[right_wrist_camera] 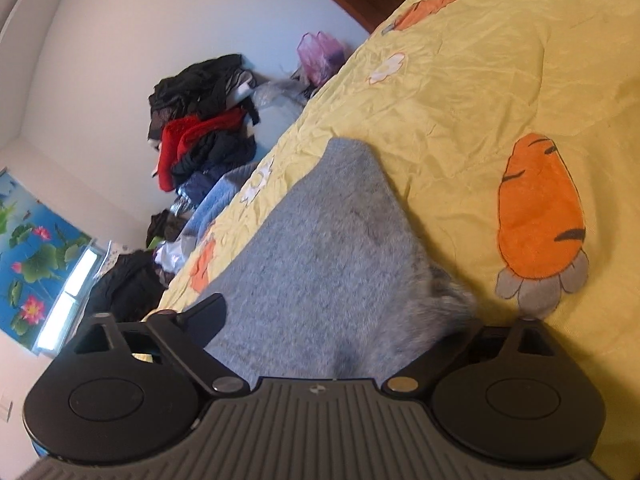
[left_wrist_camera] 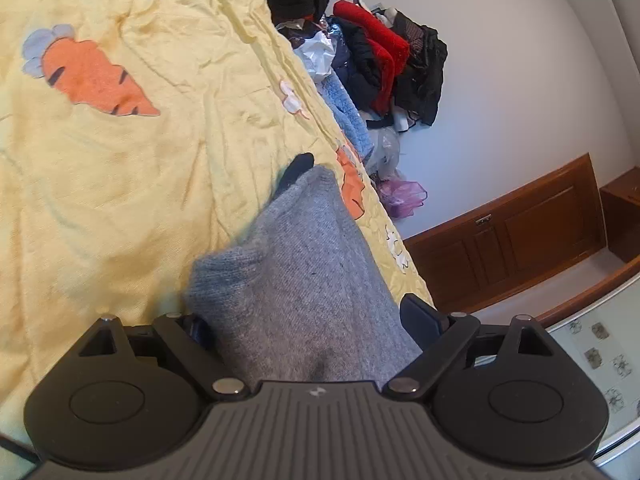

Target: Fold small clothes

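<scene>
A grey knitted garment [left_wrist_camera: 304, 280] lies on the yellow carrot-print bedsheet [left_wrist_camera: 120, 184], close to the bed's edge. My left gripper [left_wrist_camera: 306, 316] is open wide, and the near end of the grey cloth lies between its fingers [left_wrist_camera: 420, 314], covering most of the left one. A small black shape [left_wrist_camera: 298, 168] that I cannot identify pokes out past the garment's far corner. In the right wrist view the same grey garment [right_wrist_camera: 328, 240] fills the gap of my right gripper [right_wrist_camera: 340, 312]. That gripper is open too, with its left finger [right_wrist_camera: 210, 310] in sight and its right finger under a fluffy fold.
Beyond the bed's edge a pile of black and red clothes [left_wrist_camera: 388, 60] leans on the white wall, with a light blue cloth [left_wrist_camera: 348, 116] and plastic bags [left_wrist_camera: 402, 194] beside it. A wooden cabinet [left_wrist_camera: 512, 236] runs along the wall. A lotus picture [right_wrist_camera: 36, 248] hangs at the left.
</scene>
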Demonstrator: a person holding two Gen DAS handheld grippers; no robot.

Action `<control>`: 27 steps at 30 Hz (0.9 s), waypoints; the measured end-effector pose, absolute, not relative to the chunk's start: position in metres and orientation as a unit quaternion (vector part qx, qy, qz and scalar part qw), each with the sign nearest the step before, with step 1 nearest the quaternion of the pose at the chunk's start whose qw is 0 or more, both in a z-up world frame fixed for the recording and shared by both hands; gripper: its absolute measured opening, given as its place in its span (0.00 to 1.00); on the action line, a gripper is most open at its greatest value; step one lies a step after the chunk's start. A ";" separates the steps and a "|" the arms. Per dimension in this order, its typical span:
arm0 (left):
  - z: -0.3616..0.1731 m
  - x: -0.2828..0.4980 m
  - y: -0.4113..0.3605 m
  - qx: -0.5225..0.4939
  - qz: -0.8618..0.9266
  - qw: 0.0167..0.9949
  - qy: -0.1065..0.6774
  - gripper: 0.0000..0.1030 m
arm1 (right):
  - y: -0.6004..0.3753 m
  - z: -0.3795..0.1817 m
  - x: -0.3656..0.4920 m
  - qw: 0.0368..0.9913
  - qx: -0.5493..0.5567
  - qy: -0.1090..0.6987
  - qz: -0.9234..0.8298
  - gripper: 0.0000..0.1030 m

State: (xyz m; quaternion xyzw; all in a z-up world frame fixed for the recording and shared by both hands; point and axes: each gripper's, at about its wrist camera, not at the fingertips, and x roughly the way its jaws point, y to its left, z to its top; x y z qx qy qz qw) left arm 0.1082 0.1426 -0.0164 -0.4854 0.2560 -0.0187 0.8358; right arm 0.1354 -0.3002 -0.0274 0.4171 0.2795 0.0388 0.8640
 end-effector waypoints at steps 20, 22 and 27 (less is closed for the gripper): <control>0.039 0.061 0.148 -0.476 -0.027 0.839 0.263 0.05 | -0.335 0.006 0.118 0.831 0.476 0.267 0.108 0.14; 0.041 0.040 0.153 -0.479 -0.034 0.835 0.270 0.05 | -0.341 0.014 0.096 0.831 0.472 0.267 0.122 0.14; 0.016 -0.013 0.162 -0.446 -0.020 0.832 0.330 0.06 | -0.348 0.007 0.029 0.824 0.458 0.306 0.131 0.14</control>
